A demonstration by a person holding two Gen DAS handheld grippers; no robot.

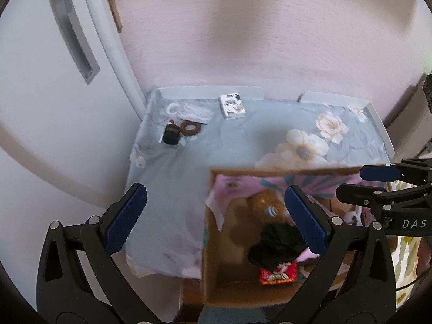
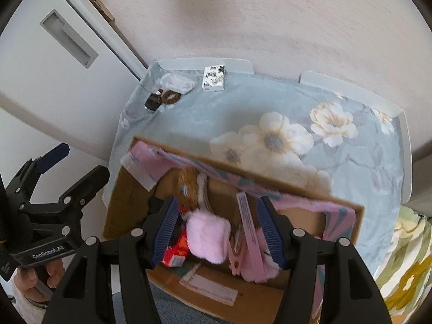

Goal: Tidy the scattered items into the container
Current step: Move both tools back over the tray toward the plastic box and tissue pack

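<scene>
The box [image 2: 351, 216] at the near tabletop edge already holds a pink pouch [image 2: 208, 239], a red pack [image 1: 278, 275], a black cloth [image 1: 275, 245] and a brown plush [image 2: 190, 186]. Both the left gripper [image 1: 216, 218] and right gripper [image 2: 217, 232] hang over it, jaws spread wide, holding nothing. Left, at the far corner: a black bottle [image 1: 170, 134], brown ring [image 1: 190, 128], clear bag [image 1: 193, 112] and white carton [image 1: 232, 106].

An open cardboard box [image 2: 348, 217] on a floral tablecloth [image 2: 270, 108] holds a fluffy pink pouch [image 2: 208, 239] between the right gripper's [image 2: 217, 232] parted blue fingers [image 2: 166, 229].
</scene>
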